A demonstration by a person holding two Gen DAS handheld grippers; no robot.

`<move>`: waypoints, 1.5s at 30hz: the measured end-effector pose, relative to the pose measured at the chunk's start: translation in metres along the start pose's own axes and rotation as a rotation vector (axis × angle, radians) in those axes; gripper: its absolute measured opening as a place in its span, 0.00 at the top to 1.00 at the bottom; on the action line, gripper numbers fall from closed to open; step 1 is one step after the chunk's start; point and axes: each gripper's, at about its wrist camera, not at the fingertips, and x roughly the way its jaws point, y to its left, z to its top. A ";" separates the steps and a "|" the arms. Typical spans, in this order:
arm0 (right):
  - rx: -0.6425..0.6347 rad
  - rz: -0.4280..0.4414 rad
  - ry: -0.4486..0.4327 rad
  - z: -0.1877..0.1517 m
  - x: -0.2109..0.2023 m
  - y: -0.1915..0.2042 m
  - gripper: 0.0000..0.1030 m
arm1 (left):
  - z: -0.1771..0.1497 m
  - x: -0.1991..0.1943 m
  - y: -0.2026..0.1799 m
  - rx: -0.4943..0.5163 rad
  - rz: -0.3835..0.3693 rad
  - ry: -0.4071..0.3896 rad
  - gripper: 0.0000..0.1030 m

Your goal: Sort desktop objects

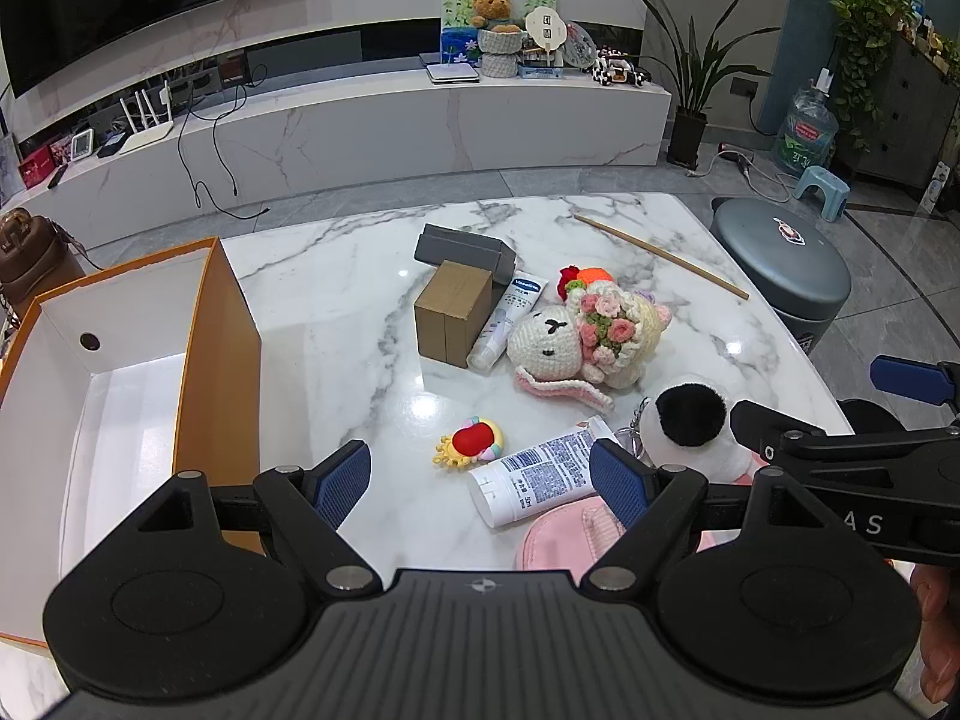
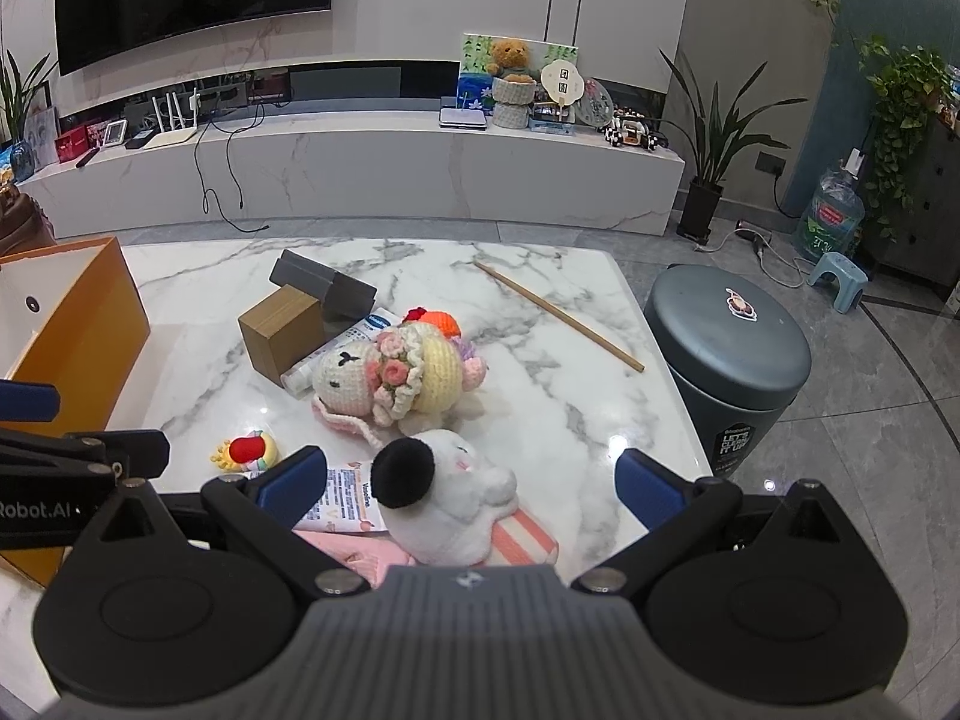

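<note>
The left tool (image 1: 480,480) is nearest to its camera, and its two blue pads stand wide apart with nothing between them; it hangs above the tabletop (image 1: 336,300). At the far left stands an orange box (image 1: 219,330) with white inside walls, open on top. Going right, a small red and yellow toy (image 1: 471,441) lies on the marble, and just beside it a white tube (image 1: 540,477) lies on its side, its lower end resting on a pink pouch (image 1: 558,540). Further back there is a brown cardboard box (image 1: 453,312), with a grey box (image 1: 465,249) behind it and a second tube (image 1: 510,315) leaning along its right side. A crocheted rabbit doll (image 1: 549,342) with flowers lies next to this tube. A thin wooden stick (image 1: 660,255) lies alone near the far right edge.

The right tool (image 2: 471,486) is also open, holding nothing. A white plush toy (image 2: 450,492) with a black ear lies between its pads on the pink pouch, but touches neither of them. Beside the tabletop, on the floor, stands a grey round bin (image 2: 729,348).
</note>
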 end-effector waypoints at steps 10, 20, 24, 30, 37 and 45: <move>-0.001 0.000 0.000 0.000 0.000 0.000 0.01 | 0.000 0.000 0.000 -0.001 -0.001 0.000 0.08; 0.000 0.000 -0.001 0.000 0.000 -0.001 0.01 | 0.000 0.000 0.001 -0.002 -0.002 -0.001 0.08; -0.001 0.002 0.000 0.000 0.000 -0.001 0.01 | 0.000 0.000 0.001 0.000 -0.002 -0.001 0.08; -0.042 0.034 0.007 0.000 0.003 -0.003 0.01 | -0.003 0.003 -0.006 0.014 -0.009 0.010 0.08; -0.049 0.078 -0.055 0.005 0.003 -0.027 0.01 | -0.010 0.011 -0.010 0.039 -0.033 0.035 0.08; 0.000 0.118 -0.022 0.006 0.020 -0.052 0.01 | -0.030 0.040 -0.028 0.071 -0.164 0.137 0.08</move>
